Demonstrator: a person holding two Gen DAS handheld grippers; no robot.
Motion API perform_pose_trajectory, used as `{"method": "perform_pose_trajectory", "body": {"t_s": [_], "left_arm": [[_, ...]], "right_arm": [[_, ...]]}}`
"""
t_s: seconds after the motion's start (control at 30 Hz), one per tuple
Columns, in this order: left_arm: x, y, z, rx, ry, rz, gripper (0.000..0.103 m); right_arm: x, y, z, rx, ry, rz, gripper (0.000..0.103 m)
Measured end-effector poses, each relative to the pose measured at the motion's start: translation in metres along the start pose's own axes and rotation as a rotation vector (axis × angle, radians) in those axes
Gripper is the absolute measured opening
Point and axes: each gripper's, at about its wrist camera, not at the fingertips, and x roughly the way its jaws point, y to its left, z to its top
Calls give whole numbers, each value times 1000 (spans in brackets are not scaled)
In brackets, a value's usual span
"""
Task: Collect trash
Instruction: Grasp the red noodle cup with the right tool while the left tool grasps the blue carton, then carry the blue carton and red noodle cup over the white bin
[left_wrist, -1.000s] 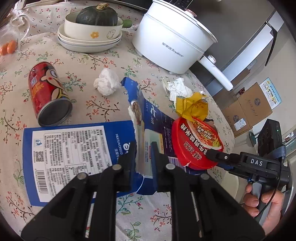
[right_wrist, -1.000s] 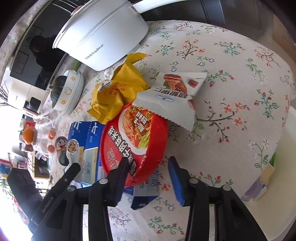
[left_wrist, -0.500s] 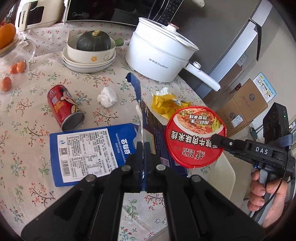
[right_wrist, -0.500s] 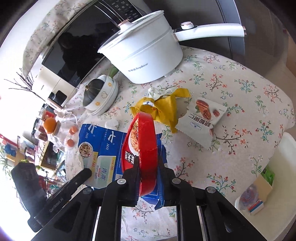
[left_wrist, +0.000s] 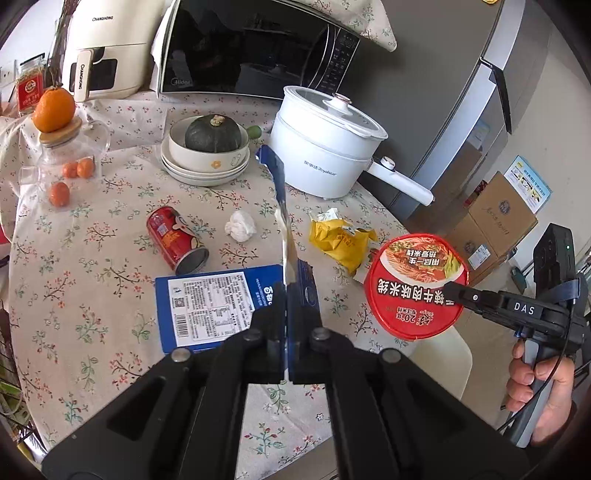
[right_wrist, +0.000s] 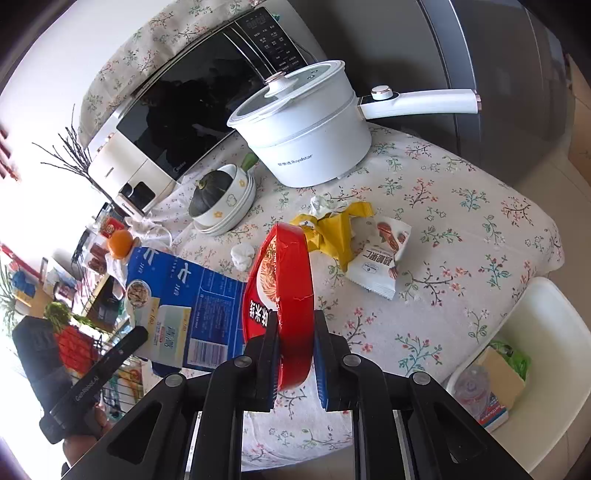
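My left gripper (left_wrist: 287, 306) is shut on a flattened blue carton (left_wrist: 210, 308), holding one panel on edge above the floral table; the carton also shows in the right wrist view (right_wrist: 192, 295). My right gripper (right_wrist: 294, 347) is shut on a red instant-noodle lid (right_wrist: 286, 291), lifted off the table; the lid (left_wrist: 415, 286) hangs right of the carton in the left wrist view. On the table lie a red can (left_wrist: 173, 240), a white crumpled tissue (left_wrist: 240, 226), a yellow wrapper (left_wrist: 341, 240) and a white nut packet (right_wrist: 384, 262).
A white electric pot (left_wrist: 325, 151) with a long handle, stacked bowls with a squash (left_wrist: 210, 147), a glass jar topped by an orange (left_wrist: 55, 125) and a microwave (left_wrist: 251, 48) stand at the back. A white bin (right_wrist: 517, 365) holding trash sits beyond the table edge.
Both grippers closed, the left on the blue carton and the right on the red lid, then rose and pulled back from the table, lifting both.
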Motion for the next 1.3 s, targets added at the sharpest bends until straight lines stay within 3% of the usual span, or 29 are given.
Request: {"method": "perform_pose_trajectory", "body": {"t_s": [0.37,0.73,1.03,1.3], "left_arm": [[-32,-16,-42,19,-48,-47,1],[-43,-35,-73,47,-1,-168,1],[-38,-88,-86,135,25,-255,1],[-7,-146,-99,227,44,-326,1]], "right_arm": [[-37,-30,-27,-35,5,-59,16],[-66,-71,-61,-28,33,-119,16],[-80,-111,-84,4,54,-172,16],[-99,-164,-96,78,47,-244,16]]}}
